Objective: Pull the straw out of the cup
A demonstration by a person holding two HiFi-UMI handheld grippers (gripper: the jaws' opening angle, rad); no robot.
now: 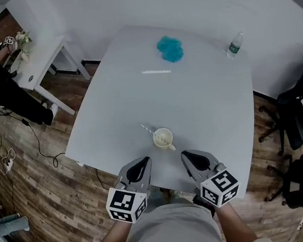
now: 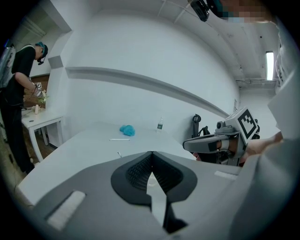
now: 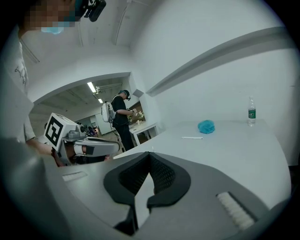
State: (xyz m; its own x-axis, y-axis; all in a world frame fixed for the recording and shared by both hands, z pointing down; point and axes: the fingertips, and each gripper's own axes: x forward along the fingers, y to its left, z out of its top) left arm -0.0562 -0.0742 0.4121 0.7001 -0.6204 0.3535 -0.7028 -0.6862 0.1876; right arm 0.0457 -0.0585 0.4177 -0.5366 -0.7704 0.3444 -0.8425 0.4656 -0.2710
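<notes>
– While both grippers are so near the cup [image 1: 163, 138], what can go wrong?

– The cup stands close to the near edge of the counter [image 1: 222, 108], and the straw [image 1: 147, 129] leans out of it toward the left. The left gripper [image 1: 146, 160] and the right gripper [image 1: 184, 155] hover just before that edge. Each has its jaws pressed together, with nothing between them. I think a closed gripper could push the light cup and tip it or slide it, because nothing holds the cup.

– And the straw itself?

– It looks thin. If the jaws open too little or come at a bad angle, they could knock it instead of catching it. Also, a second straw [image 1: 156, 71] lies toward the far edge, and it is not the one to take.

– What is hard to see?

– In both gripper views the gripper's own body covers the cup almost fully. I cannot tell what is inside the cup, nor how deep the straw sits.
</notes>
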